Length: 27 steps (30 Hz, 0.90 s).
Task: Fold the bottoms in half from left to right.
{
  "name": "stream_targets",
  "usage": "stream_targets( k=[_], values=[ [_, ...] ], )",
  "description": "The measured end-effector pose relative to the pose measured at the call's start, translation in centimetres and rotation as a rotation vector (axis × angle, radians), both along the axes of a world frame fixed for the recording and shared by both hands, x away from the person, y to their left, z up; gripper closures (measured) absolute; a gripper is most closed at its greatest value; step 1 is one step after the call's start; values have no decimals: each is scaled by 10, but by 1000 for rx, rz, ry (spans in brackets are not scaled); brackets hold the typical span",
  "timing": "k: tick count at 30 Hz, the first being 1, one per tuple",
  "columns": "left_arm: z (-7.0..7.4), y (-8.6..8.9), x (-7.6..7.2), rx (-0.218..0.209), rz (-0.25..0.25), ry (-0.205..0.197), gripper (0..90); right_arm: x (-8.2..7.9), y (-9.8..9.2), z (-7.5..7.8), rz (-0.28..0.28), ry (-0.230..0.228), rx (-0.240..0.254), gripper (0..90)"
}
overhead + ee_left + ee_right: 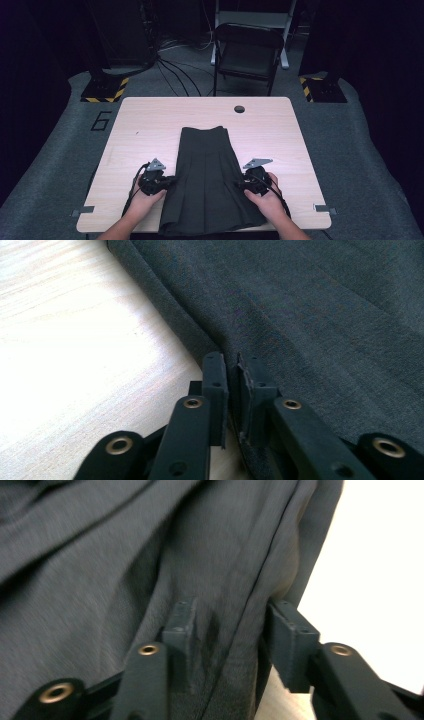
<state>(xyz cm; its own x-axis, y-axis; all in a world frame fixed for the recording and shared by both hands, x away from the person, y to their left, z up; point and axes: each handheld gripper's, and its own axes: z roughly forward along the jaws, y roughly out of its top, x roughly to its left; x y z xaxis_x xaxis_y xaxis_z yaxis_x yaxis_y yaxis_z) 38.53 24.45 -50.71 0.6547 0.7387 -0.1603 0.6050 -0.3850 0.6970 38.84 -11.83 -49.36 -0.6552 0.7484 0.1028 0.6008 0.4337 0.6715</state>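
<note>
1. The left claw (229,390) is clenched on the left edge of the dark grey pleated fabric skirt (207,175).
2. The right claw (232,640) stands parted, the skirt's right edge loose between its jaws.
3. The skirt lies flat on the pale wooden counter (145,120), hem nearest the person.

Left hand-held gripper (231,390) — jaws nearly together at the dark skirt's (320,315) edge — on pale table (75,355).
</note>
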Motion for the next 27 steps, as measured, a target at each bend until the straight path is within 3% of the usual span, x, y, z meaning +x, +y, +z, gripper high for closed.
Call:
stream_targets(
  k=[3, 6, 8, 12, 21, 25, 27],
  values=[
    [0, 1, 0, -5, 21, -18, 673, -1, -1, 9, -19, -38, 10, 497],
    [3, 2, 1, -41, 47, -43, 592, 4, -2, 12, -27, -76, 17, 496],
    [6, 3, 1, -45, 61, -56, 552, 10, -1, 14, -35, -75, 13, 509],
    [5, 3, 4, -49, 83, -67, 517, 25, 2, 16, -54, -69, 32, 526],
    [6, 1, 9, -61, 81, -65, 496, 63, 16, 15, -86, -50, 66, 531],
    [5, -1, 10, -61, 77, -64, 494, 74, 22, 14, -105, -36, 57, 639],
    [4, -2, 10, -63, 83, -67, 492, 76, 23, 11, -91, -39, 24, 719]
  ],
)
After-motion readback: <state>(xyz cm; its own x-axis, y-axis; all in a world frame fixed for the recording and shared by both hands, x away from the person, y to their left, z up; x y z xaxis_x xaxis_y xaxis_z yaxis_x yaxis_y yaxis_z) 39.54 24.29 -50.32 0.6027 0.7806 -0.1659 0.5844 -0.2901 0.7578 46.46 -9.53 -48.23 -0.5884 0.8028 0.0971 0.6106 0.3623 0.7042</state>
